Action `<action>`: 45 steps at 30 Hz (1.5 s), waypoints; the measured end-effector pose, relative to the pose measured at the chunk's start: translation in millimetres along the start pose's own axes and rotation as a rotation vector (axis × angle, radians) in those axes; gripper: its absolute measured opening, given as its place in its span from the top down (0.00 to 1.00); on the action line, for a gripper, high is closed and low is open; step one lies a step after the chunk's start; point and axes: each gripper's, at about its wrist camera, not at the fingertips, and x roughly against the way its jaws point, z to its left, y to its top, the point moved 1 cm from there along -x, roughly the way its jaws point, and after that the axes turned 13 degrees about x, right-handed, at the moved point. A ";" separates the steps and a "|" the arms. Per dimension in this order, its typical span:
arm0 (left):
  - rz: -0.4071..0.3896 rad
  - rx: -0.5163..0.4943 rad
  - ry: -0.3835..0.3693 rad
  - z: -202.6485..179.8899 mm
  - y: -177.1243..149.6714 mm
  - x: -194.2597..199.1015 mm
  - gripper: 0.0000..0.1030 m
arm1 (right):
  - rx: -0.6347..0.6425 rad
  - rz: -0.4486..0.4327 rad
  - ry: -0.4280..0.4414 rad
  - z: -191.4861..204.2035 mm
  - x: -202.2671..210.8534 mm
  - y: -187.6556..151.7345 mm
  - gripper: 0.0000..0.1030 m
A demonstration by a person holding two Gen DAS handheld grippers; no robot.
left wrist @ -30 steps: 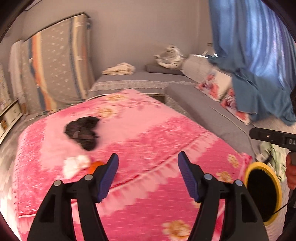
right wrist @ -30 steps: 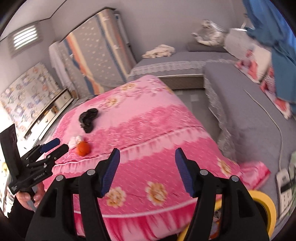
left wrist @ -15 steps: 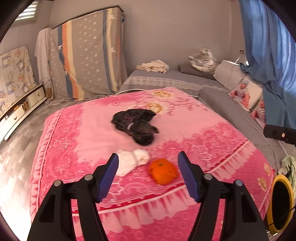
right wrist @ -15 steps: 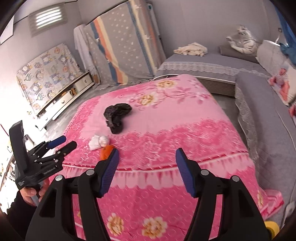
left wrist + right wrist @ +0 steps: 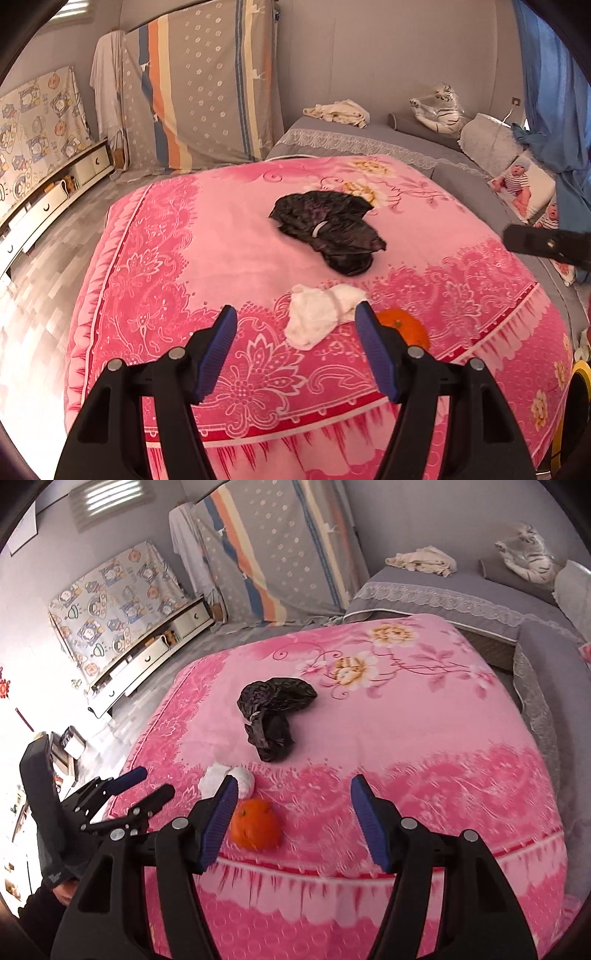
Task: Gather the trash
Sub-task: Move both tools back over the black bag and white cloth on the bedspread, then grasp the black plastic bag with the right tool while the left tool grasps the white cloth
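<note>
Hovering left tool (image 5: pixel 295 334) half-open, empty, right tool (image 5: pixel 291 805) likewise, above blanket (image 5: pixel 229 236)

A bed (image 5: pixel 155 258) under a pink flowered blanket fills the room's middle, with a grey sofa (image 5: pixel 369 138) behind it against a plain grey wall (image 5: pixel 388 51). A striped mattress (image 5: pixel 207 81) leans upright on that wall, a low white cabinet (image 5: pixel 147 657) lines the bright side, and a blue curtain (image 5: pixel 554 92) hangs opposite. The floor (image 5: pixel 33 280) is pale tile.

Legible text: none | left claw (image 5: pixel 144 786) handle: small white print, too blurred to read | red wall decoration (image 5: pixel 3 688): illegible
</note>
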 end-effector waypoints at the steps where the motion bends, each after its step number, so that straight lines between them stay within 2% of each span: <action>1: 0.005 0.001 0.001 1.4 -0.1 -2.1 0.39 | 0.001 0.006 0.004 0.5 -6.7 3.0 0.42; 18: 0.103 -0.032 -0.015 -0.5 5.9 -44.5 0.39 | 0.007 0.103 0.055 3.5 -107.7 34.8 0.41; 31: 0.160 -0.065 -0.039 -8.8 6.9 -73.4 0.39 | 0.001 0.138 0.079 2.7 -148.2 47.5 0.41; 37: 0.178 -0.032 -0.052 -5.1 9.4 -86.1 0.39 | -0.022 0.155 0.086 -1.5 -164.3 45.3 0.41; 45: 0.181 -0.042 -0.102 -9.9 9.8 -92.3 0.39 | -0.009 0.144 0.079 -0.1 -172.5 44.7 0.41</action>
